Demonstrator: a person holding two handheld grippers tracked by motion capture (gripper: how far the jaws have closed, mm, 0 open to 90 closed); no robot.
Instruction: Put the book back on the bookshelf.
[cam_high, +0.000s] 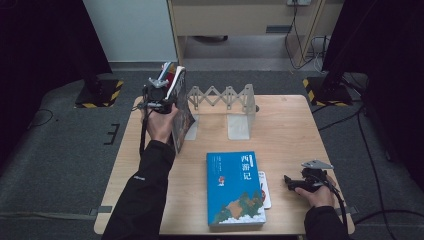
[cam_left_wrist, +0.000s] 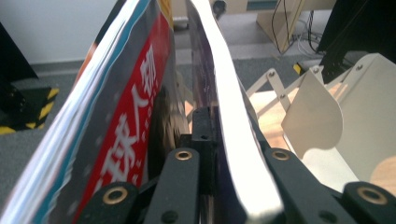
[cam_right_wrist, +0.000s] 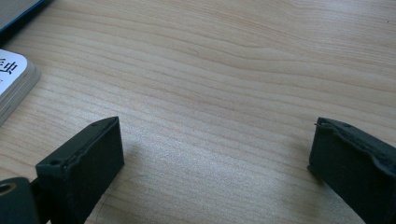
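Wooden table (cam_high: 290, 125), seen from the high view, carrying an expanding metal book rack (cam_high: 227, 102) at its far edge. Left gripper (cam_high: 159, 96) is raised over the far-left corner, with the left hand (cam_high: 160, 125) behind it; its jaws are closed on a glossy magazine (cam_high: 181, 107) held upright, the lower edge reaching down near the tabletop just beside the rack's left end plate. In the left gripper view, the same gripper (cam_left_wrist: 212, 140) pinches a shiny sheet of the magazine (cam_left_wrist: 130, 130), whose red cover with white characters stands to the left of the jaws; the rack's pale end plate (cam_left_wrist: 310, 119) lies to the right.

Blue book (cam_high: 235, 187), with a title in white characters, lies flat near the middle of the near edge. A thinner white booklet (cam_high: 265, 190) lies partly beneath its right side.

Right gripper (cam_high: 295, 182) rests low near the near-right corner, held by the right hand (cam_high: 320, 195), well apart from the blue book. In the right gripper view, its jaws (cam_right_wrist: 215, 154) stand spread wide over bare wood, holding nothing, with the booklet's corner (cam_right_wrist: 11, 77) at the left edge.
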